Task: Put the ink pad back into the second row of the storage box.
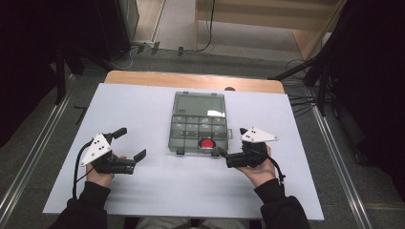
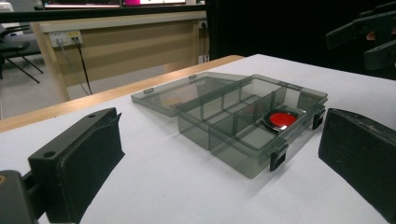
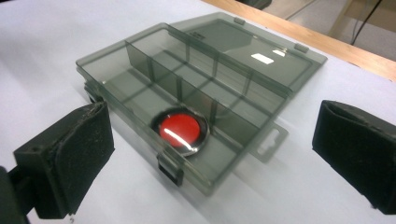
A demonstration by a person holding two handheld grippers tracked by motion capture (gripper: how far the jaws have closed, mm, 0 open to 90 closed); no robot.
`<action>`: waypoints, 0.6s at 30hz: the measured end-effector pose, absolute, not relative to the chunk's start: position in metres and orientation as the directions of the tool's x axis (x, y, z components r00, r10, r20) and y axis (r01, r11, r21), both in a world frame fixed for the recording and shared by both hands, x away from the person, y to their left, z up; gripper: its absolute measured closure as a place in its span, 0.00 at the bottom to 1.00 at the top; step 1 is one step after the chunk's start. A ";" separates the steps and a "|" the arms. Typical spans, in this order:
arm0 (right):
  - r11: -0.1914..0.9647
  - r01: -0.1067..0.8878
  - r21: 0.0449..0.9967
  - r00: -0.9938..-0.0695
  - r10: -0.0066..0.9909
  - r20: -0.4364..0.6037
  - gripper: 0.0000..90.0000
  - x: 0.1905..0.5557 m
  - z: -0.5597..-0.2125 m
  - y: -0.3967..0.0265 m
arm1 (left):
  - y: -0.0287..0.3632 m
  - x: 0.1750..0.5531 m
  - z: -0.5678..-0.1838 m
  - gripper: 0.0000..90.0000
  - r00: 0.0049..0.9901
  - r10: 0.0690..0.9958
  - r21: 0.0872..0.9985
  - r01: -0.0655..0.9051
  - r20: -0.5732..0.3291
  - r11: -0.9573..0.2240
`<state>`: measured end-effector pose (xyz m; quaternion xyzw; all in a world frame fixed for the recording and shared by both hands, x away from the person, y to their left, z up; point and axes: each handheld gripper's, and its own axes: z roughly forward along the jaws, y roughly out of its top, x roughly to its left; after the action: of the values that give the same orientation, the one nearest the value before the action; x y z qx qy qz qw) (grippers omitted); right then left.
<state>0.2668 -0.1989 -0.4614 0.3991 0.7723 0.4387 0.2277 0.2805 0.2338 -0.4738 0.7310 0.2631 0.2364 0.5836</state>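
A smoky clear compartment box (image 1: 171,136) lies open in the middle of the white sheet, its lid (image 1: 198,104) laid flat behind it. A round red disc with a silvery rim (image 1: 207,143) rests in a front compartment, also seen as the red disc (image 2: 280,119) and the red disc (image 3: 181,129). The other compartments look bare. My left gripper (image 1: 133,142) stands open to the left of the box, nothing between its pads (image 2: 79,158). My right gripper (image 1: 232,141) stands open just right of the box's front corner, aimed at the disc, pads (image 3: 70,154) apart and empty.
The white sheet (image 1: 191,186) covers a wooden table whose back edge (image 1: 191,79) shows behind it. Black stands and cables (image 1: 305,102) cross the floor at the right, metal rails (image 1: 33,152) run along both sides, and a wooden bench (image 2: 116,42) stands farther back.
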 end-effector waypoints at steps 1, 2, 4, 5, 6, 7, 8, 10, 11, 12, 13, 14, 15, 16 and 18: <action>0.286 0.399 0.871 -0.571 0.821 -0.008 0.00 0.262 -0.461 -0.204 | 0.234 0.280 -0.474 0.00 0.749 0.661 0.978 0.109 0.037 -0.179; 0.280 0.396 0.875 -0.568 0.823 -0.006 0.00 0.260 -0.461 -0.206 | 0.234 0.280 -0.474 0.00 0.749 0.662 0.978 0.108 0.038 -0.178; 0.273 0.394 0.878 -0.564 0.826 -0.004 0.00 0.256 -0.462 -0.212 | 0.234 0.280 -0.474 0.00 0.749 0.662 0.978 0.110 0.037 -0.178; 0.268 0.393 0.880 -0.559 0.829 -0.003 0.00 0.254 -0.462 -0.214 | 0.234 0.280 -0.474 0.00 0.748 0.662 0.978 0.109 0.037 -0.178; 0.263 0.391 0.882 -0.556 0.831 -0.002 0.00 0.253 -0.462 -0.217 | 0.234 0.280 -0.474 0.00 0.749 0.662 0.978 0.108 0.038 -0.178; 0.262 0.394 0.881 -0.554 0.833 0.000 0.00 0.252 -0.462 -0.219 | 0.234 0.280 -0.474 0.00 0.749 0.661 0.978 0.106 0.041 -0.180; 0.259 0.394 0.882 -0.550 0.835 0.000 0.00 0.250 -0.462 -0.221 | 0.234 0.280 -0.474 0.00 0.749 0.661 0.978 0.107 0.039 -0.180; 0.250 0.388 0.887 -0.543 0.840 0.001 0.00 0.247 -0.461 -0.225 | 0.234 0.280 -0.474 0.00 0.749 0.661 0.978 0.106 0.040 -0.180; 0.245 0.389 0.888 -0.542 0.840 0.005 0.00 0.246 -0.461 -0.227 | 0.234 0.280 -0.474 0.00 0.749 0.662 0.978 0.107 0.039 -0.178; 0.238 0.390 0.890 -0.539 0.842 0.011 0.00 0.245 -0.460 -0.229 | 0.234 0.280 -0.474 0.00 0.748 0.663 0.979 0.108 0.036 -0.175; 0.230 0.391 0.891 -0.536 0.844 0.017 0.00 0.244 -0.460 -0.231 | 0.234 0.280 -0.474 0.00 0.748 0.663 0.978 0.108 0.037 -0.177; 0.222 0.391 0.893 -0.533 0.846 0.022 0.00 0.242 -0.460 -0.234 | 0.234 0.280 -0.474 0.00 0.748 0.663 0.978 0.108 0.036 -0.176; 0.222 0.391 0.893 -0.533 0.846 0.022 0.00 0.242 -0.460 -0.234 | 0.234 0.280 -0.474 0.00 0.748 0.663 0.978 0.108 0.036 -0.176; 0.211 0.386 0.898 -0.527 0.850 0.027 0.00 0.240 -0.460 -0.238 | 0.234 0.280 -0.473 0.00 0.749 0.661 0.978 0.105 0.040 -0.178; 0.196 0.382 0.903 -0.523 0.852 0.036 0.00 0.237 -0.461 -0.242 | 0.234 0.280 -0.473 0.00 0.750 0.661 0.978 0.105 0.040 -0.178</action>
<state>0.2366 -0.2425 -0.4613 0.4212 0.7326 0.4739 0.2477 0.2800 0.2337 -0.4733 0.7299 0.2623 0.2376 0.5848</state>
